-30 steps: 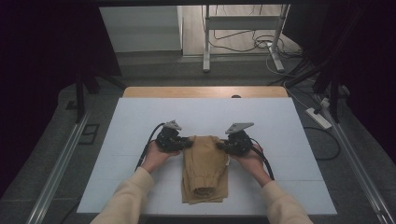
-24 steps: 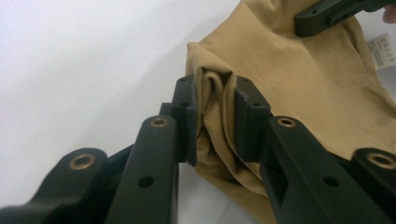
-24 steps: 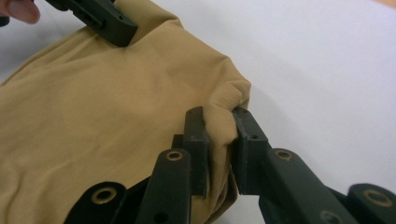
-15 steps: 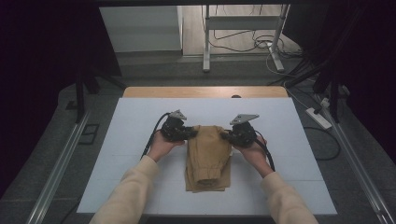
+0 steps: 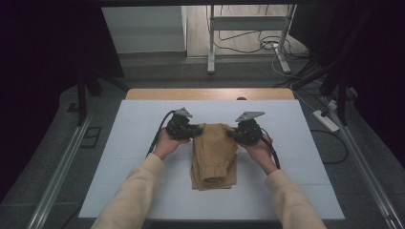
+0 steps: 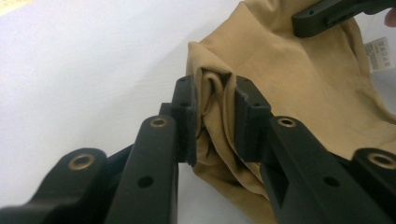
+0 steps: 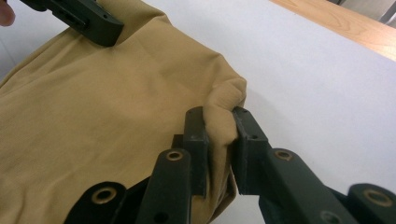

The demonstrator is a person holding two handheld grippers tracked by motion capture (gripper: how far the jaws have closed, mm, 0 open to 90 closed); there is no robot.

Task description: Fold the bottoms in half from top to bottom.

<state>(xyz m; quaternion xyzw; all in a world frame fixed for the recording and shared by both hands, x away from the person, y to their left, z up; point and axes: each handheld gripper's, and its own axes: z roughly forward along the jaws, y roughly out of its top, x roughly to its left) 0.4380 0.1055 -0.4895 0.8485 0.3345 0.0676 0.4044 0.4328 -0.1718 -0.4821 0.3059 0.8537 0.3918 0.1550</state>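
1. Mid-fold on a tan garment, looks like trousers or something similar. It lies in the middle of the white tabletop, long and narrow, with its near end flat and its far end lifted in my grippers.
2. My left gripper is clamped on a bunched-up pinch of fabric at the far left corner. In the left gripper view that fold sits squeezed between the two pads.
3. My right gripper is doing the same at the far right corner, jaws closed on a little nub of cloth.
4. So the step in hand, I reckon, is carrying the far edge over to fold it. Next move probably means keeping both hands level and moving together, then laying that edge down square on the near part before letting go. If one hand runs ahead, the fold goes crooked.
5. There's a small white care tag with print on it, way too blurry to read. No brand I can make out.
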